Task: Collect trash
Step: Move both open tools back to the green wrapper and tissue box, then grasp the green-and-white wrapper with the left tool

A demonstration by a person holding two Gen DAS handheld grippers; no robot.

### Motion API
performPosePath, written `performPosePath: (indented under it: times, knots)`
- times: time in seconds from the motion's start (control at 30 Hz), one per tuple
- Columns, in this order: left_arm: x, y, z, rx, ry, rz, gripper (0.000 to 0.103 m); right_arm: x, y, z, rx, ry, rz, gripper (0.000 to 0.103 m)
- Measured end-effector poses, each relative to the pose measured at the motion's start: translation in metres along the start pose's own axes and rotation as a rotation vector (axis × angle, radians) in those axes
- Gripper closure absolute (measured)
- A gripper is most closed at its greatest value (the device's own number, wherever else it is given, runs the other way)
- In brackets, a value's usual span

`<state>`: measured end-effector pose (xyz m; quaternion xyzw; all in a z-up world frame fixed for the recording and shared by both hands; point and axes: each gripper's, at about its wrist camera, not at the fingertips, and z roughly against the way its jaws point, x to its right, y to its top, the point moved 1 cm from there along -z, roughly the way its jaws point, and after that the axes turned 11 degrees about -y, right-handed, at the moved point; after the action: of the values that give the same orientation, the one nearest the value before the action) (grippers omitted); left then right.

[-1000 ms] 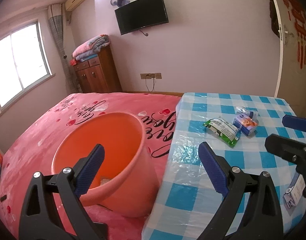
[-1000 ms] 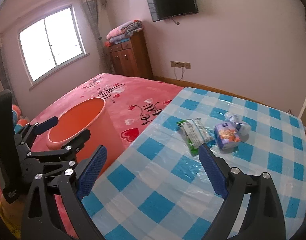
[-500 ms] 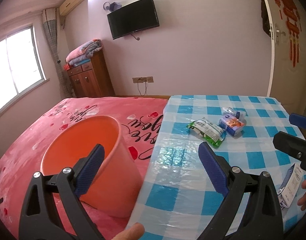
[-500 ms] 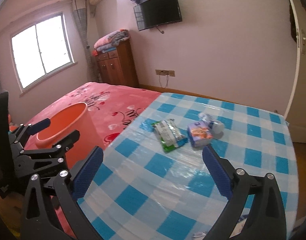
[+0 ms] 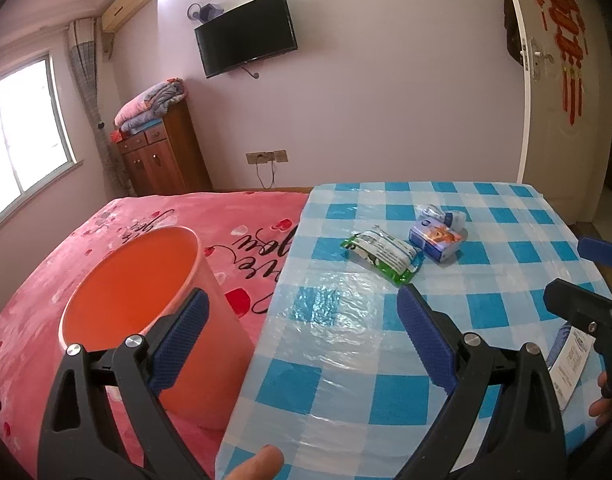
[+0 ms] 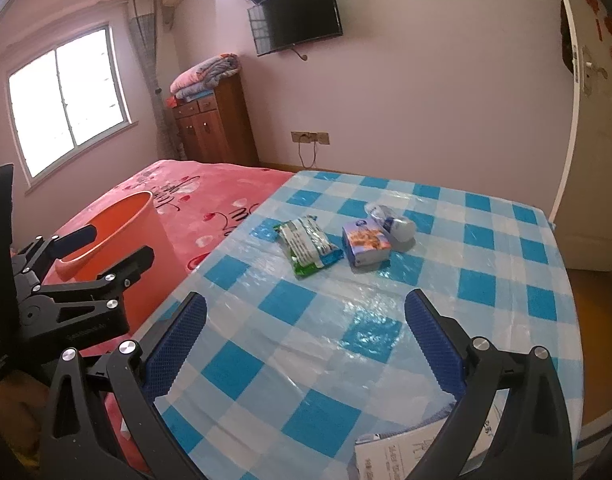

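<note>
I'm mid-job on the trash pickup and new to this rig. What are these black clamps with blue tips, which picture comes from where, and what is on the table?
The clamps are two-finger grippers that a person holds, one in each hand. Each carries a wide-angle camera looking forward along its fingers, so each picture shows its own blue pads at the bottom.

In the left wrist view the left gripper is open and holds nothing. The orange bucket stands on the pink blanket beside the table; the other gripper shows at the right edge.

In the right wrist view the right gripper is open and empty too.

On the blue checked tablecloth lie a green and white packet, a small blue box and, just behind it, a crumpled white and blue wrapper. A printed white paper lies at the near edge.
</note>
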<state>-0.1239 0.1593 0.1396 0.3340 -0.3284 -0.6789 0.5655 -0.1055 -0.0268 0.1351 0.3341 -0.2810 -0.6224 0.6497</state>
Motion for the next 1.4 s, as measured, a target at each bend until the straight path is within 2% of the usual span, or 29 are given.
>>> performPosePath:
  times: [0.33,0.7,0.87,1.0,1.1,1.23,1.4]
  knots:
    - [0.017,-0.004,-0.016,-0.039,-0.028,-0.009,0.008,0.021,-0.013,-0.004,-0.029,0.0,-0.041,0.005]
    - [0.024,-0.002,-0.055,-0.1,-0.097,0.041,0.008,0.06,-0.028,-0.034,-0.129,-0.013,-0.107,0.005]
    - [0.025,0.001,-0.085,-0.139,-0.161,0.109,0.008,0.083,-0.036,-0.056,-0.197,-0.041,-0.13,0.005]
    - [0.028,0.006,-0.113,-0.164,-0.209,0.148,0.008,0.099,-0.039,-0.069,-0.229,-0.067,-0.145,0.005]
    - [0.028,0.013,-0.14,-0.177,-0.248,0.213,0.008,0.11,-0.038,-0.076,-0.236,-0.074,-0.153,0.005]
    - [0.031,0.02,-0.172,-0.206,-0.267,0.26,0.008,0.125,-0.032,-0.09,-0.257,-0.041,-0.2,0.005]
    - [0.031,0.029,-0.208,-0.223,-0.243,0.302,0.008,0.132,-0.021,-0.111,-0.27,-0.005,-0.216,0.005]
